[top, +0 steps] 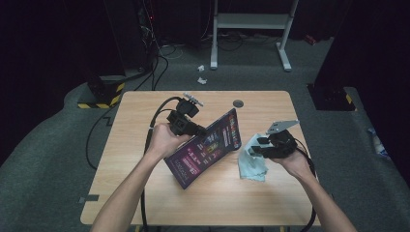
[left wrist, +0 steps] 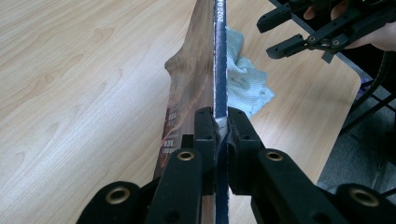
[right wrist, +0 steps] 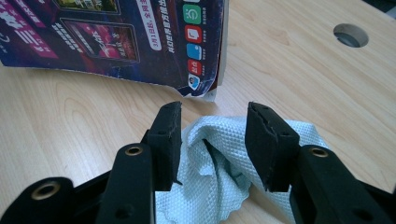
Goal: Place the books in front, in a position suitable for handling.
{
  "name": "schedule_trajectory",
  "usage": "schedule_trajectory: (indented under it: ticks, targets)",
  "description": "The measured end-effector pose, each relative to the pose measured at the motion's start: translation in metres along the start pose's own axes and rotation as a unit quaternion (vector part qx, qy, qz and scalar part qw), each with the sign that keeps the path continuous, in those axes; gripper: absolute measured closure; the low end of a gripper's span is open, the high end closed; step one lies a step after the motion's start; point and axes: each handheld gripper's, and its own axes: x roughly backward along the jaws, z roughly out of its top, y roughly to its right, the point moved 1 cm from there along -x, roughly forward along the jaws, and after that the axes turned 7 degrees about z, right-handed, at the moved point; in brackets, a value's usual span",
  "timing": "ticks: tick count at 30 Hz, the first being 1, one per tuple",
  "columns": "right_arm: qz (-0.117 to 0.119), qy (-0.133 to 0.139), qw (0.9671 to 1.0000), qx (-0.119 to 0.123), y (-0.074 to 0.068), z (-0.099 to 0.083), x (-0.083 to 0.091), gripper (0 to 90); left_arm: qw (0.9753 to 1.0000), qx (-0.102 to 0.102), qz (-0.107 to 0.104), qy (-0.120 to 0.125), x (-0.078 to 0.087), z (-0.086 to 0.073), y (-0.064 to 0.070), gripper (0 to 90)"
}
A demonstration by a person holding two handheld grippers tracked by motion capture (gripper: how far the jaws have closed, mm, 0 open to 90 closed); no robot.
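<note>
presently my left gripper (left wrist: 217, 128) is pinching the edge of the flat printed card (top: 208, 145), its two jaws pressed against either face of it. the card stands tilted on the wooden table (top: 145, 159), its lower corner resting on the wood and its purple printed face turned toward the cloth side. my left hand (top: 164, 140) is behind the card's upper edge. the light blue cloth (top: 252, 162) lies crumpled on the table just beside the card's near right corner; whether the two touch i cannot tell. my right gripper (right wrist: 212, 140) hovers over the cloth with its jaws spread apart, the cloth bunched between and below them, not clamped. the round hole (top: 238, 103) in the table lies beyond the card, well apart from the cloth.
</note>
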Motion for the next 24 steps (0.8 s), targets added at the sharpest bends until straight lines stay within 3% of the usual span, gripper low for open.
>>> schedule_trajectory:
  ticks: [6, 8, 24]
  targets:
    - [0.005, 0.006, 0.9999, 0.012, -0.001, 0.005, 0.001, 52.9, 0.9999, -0.009, -0.002, -0.003, -0.001, 0.001, 0.003, 83.8]
    - [0.016, 0.010, 0.9998, 0.011, -0.002, 0.010, 0.001, 50.3, 0.9999, -0.010, -0.006, -0.002, -0.001, 0.001, 0.004, 83.9]
    - [0.013, 0.019, 0.9989, 0.041, -0.003, 0.033, 0.007, 43.4, 0.9997, -0.023, -0.013, -0.002, -0.001, 0.001, 0.013, 83.8]
